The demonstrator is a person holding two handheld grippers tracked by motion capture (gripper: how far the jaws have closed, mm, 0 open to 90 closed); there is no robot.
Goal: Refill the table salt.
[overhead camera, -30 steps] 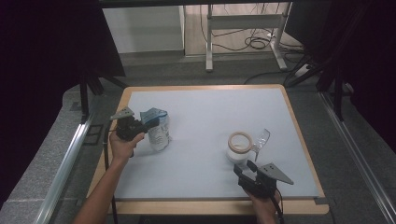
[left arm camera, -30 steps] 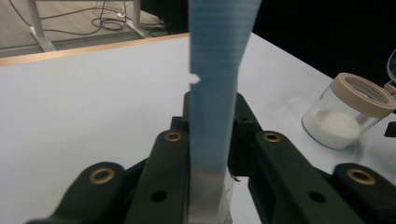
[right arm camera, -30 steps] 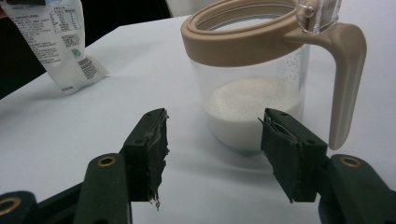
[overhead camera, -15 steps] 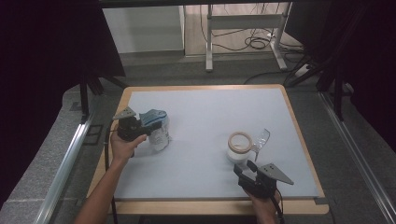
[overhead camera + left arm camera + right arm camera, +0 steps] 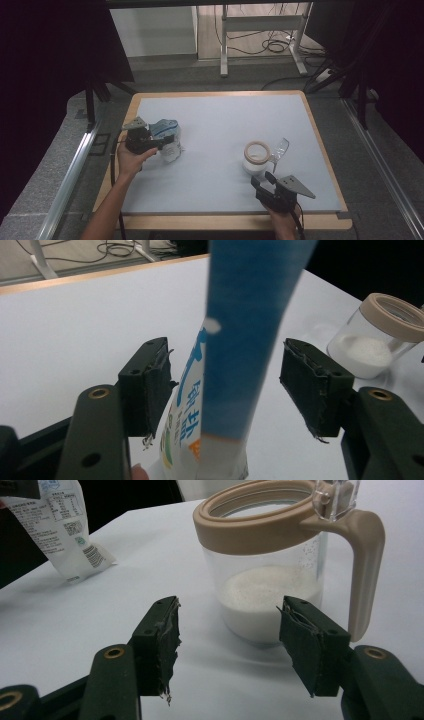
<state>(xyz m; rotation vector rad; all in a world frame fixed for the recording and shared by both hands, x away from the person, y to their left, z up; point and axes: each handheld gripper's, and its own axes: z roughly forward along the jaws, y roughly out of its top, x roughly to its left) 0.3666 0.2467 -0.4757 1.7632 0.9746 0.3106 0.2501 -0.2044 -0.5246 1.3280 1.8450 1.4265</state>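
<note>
Since the earlier frame, the left gripper [image 5: 222, 390] had just been opening its jaws, and the bag [image 5: 240, 355] stood between them, no longer pinched, at the table's [image 5: 220, 120] left side; the right gripper [image 5: 227, 640] waited wide and empty before the jar [image 5: 272, 575].

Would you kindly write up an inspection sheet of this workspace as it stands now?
Surface: pale blue mat on a wood-edged table, clean.
Job's things: blue-and-white pouch upright at left; clear jar with beige rim, part-filled with white powder, lid flipped open.
Clutter: nothing seen.
Grippers: left gripper has just been opening, pouch between its jaws, the right pad clearly off it; right gripper open, short of the jar.
Cables: loose coils on the floor beyond the table.
Surroundings: dark curtains, white desk frame.
</note>
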